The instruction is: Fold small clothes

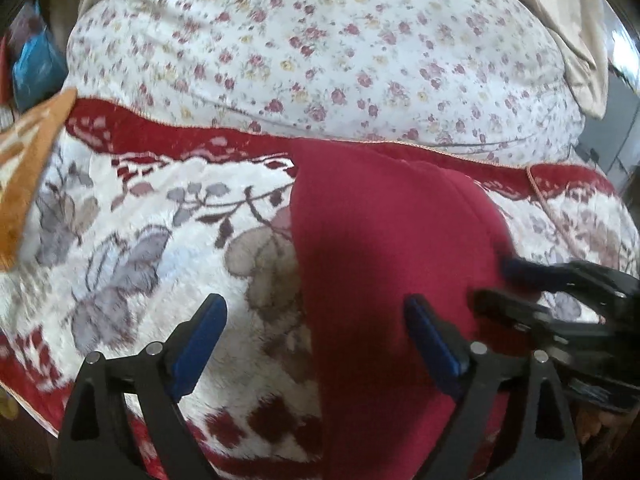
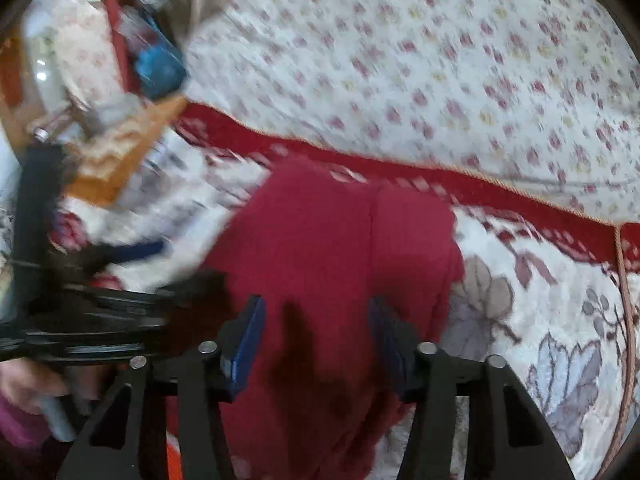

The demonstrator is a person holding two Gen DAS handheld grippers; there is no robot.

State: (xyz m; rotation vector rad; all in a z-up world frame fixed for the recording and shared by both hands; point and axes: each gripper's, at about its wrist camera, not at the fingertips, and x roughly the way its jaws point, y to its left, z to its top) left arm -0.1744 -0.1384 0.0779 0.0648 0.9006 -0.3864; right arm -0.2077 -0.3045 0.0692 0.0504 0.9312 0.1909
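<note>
Dark red garment [image 1: 384, 280], folded into a long strip, lying flat on a plush flowered blanket [image 1: 152, 248] on the bed; long axis running from the grippers away toward the rose-print sheet [image 1: 320, 48], far end square, near the blanket's red border. Plain knit-like cloth, smooth, one lengthwise fold line showing. Left gripper [image 1: 316, 336]: jaws wide apart, straddling the strip's left edge, nothing clamped. Right gripper [image 2: 316, 340]: jaws apart above the cloth, grip not discernible.
</note>
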